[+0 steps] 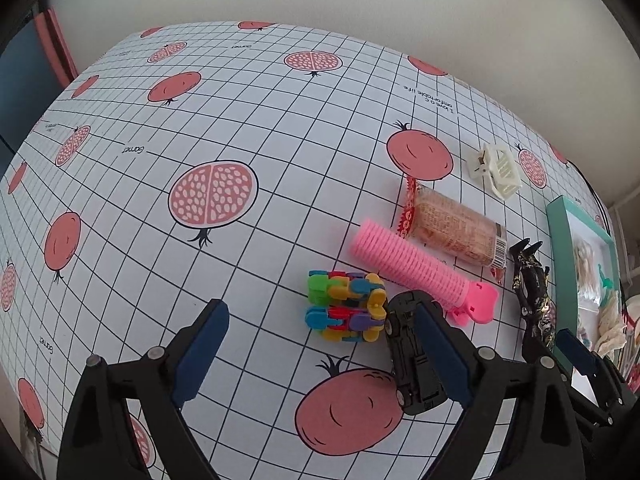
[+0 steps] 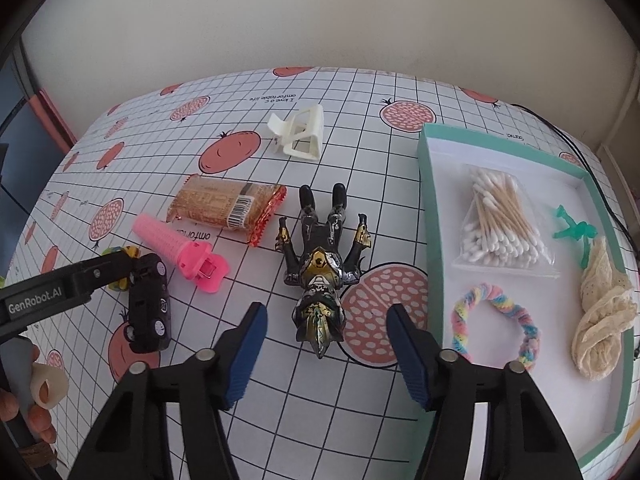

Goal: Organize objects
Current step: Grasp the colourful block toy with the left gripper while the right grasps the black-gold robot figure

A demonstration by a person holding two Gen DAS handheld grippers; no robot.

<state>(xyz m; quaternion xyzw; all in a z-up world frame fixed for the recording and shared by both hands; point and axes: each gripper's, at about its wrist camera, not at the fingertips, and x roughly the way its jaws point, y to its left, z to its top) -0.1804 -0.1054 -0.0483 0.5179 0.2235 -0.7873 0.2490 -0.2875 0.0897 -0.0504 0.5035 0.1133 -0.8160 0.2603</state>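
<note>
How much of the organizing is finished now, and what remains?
Done: cotton swabs, rope ring, lace cloth and green figure lie in the teal box. In hand: nothing; both claws are open. Left: action figure, toy car, pink roller, snack pack, hair clip, block toy.

Looking like a home, likely a living or dining corner: sitting on a table dressed in a pomegranate-print grid tablecloth (image 2: 360,400), pushed against a plain cream wall (image 2: 320,20). Lying scattered on that tablecloth, household oddments: a pink hair roller (image 2: 176,246), a snack packet (image 2: 224,206), a toy car (image 2: 150,304), and a teal box (image 2: 434,240) holding cotton swabs (image 2: 500,220).
</note>
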